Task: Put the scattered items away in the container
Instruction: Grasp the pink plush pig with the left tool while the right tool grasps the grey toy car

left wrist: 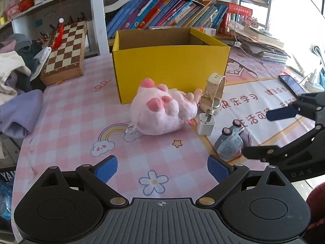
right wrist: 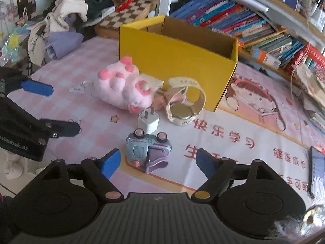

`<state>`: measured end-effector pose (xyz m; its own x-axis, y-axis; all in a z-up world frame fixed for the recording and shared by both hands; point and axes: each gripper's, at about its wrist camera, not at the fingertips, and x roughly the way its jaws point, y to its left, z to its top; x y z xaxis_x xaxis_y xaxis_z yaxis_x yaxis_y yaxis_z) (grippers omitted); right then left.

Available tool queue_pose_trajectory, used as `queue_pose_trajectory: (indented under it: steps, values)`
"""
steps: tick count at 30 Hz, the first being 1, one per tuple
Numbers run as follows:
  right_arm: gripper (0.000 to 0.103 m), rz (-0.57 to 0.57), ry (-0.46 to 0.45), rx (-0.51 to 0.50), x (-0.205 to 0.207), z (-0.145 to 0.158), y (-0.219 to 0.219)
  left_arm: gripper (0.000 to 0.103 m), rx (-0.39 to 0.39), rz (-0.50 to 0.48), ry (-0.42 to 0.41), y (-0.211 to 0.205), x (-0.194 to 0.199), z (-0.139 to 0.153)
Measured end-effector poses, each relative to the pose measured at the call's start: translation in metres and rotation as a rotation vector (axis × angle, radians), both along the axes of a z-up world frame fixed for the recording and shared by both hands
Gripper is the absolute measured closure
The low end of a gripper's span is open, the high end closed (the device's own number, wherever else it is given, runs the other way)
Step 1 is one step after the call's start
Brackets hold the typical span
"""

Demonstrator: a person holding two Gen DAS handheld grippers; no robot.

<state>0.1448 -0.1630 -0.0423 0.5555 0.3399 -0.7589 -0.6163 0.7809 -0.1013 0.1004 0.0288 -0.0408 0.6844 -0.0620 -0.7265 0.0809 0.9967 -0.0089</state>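
Yellow cardboard box [left wrist: 170, 65], open-topped, stands mid-table [left wrist: 71, 122] on a pink checked cloth; lying before it, outside the box: a pink plush toy [left wrist: 162, 113] on its back touching the box front, a cream wristwatch [right wrist: 184, 103] just beside it, a white charger plug [right wrist: 148, 122] near the plush, and a toy car [right wrist: 148, 148] overturned, wheels up, nearest the cameras. Left hand-held gripper [left wrist: 162, 168]: fingers apart, empty, over bare cloth facing the plush. Right hand-held gripper [right wrist: 160, 162]: fingers apart, empty, flanking the toy car without touching it.
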Motion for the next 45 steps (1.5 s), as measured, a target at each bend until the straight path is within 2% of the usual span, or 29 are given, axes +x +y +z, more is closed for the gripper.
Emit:
queue_pose_trajectory:
  steps: [17, 20, 23, 25, 36, 40, 45]
  values:
    - [0.022, 0.111, 0.138, -0.017, 0.036, -0.023, 0.024, 0.006, 0.013, 0.045, 0.031, 0.005, 0.021, -0.006]
    - [0.029, 0.117, 0.153, -0.025, 0.041, -0.027, 0.025, 0.006, 0.012, 0.051, 0.040, 0.006, 0.026, -0.008]
    - [0.042, 0.119, 0.168, -0.031, 0.046, -0.031, 0.025, 0.006, 0.010, 0.058, 0.048, 0.007, 0.032, -0.011]
    - [0.042, 0.117, 0.176, -0.017, 0.049, -0.030, 0.022, 0.006, 0.007, 0.060, 0.048, 0.008, 0.035, -0.012]
    - [0.042, 0.054, 0.135, -0.022, 0.058, -0.022, 0.000, 0.006, -0.029, 0.067, 0.012, 0.007, 0.065, -0.012]
    - [0.042, 0.038, 0.116, -0.025, 0.060, -0.019, -0.008, 0.006, -0.016, 0.057, 0.001, 0.003, 0.078, -0.016]
    - [0.042, 0.026, 0.109, -0.032, 0.061, -0.019, -0.015, 0.006, -0.066, 0.093, 0.019, 0.010, 0.094, -0.024]
